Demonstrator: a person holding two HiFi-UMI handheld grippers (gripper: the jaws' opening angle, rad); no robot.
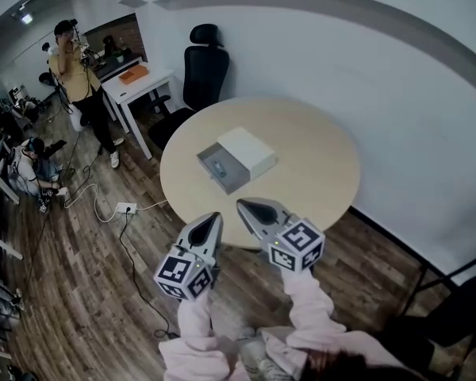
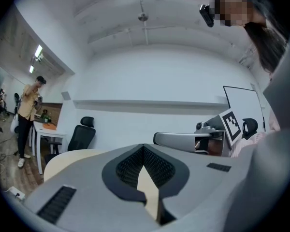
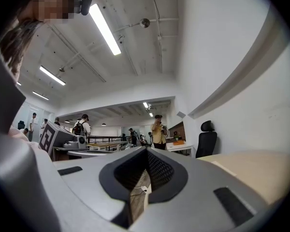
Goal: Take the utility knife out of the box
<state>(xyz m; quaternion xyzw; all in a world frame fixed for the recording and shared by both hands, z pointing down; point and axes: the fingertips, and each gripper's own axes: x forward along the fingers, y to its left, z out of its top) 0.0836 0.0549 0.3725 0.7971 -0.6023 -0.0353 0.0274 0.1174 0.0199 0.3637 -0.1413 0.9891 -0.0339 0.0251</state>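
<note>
On the round beige table lies a white box with its grey tray slid out toward me. Inside the tray rests a small grey-blue utility knife. Both grippers hover level over the table's near edge, short of the box. My left gripper sits at the near left with its jaws together and nothing between them. The right gripper points at the tray from just in front of it, jaws shut and empty. Neither gripper view shows the box.
A black office chair stands behind the table. A white desk with an orange item is at the back left, beside a standing person. Another person sits on the wooden floor. A power strip and cables lie left of the table.
</note>
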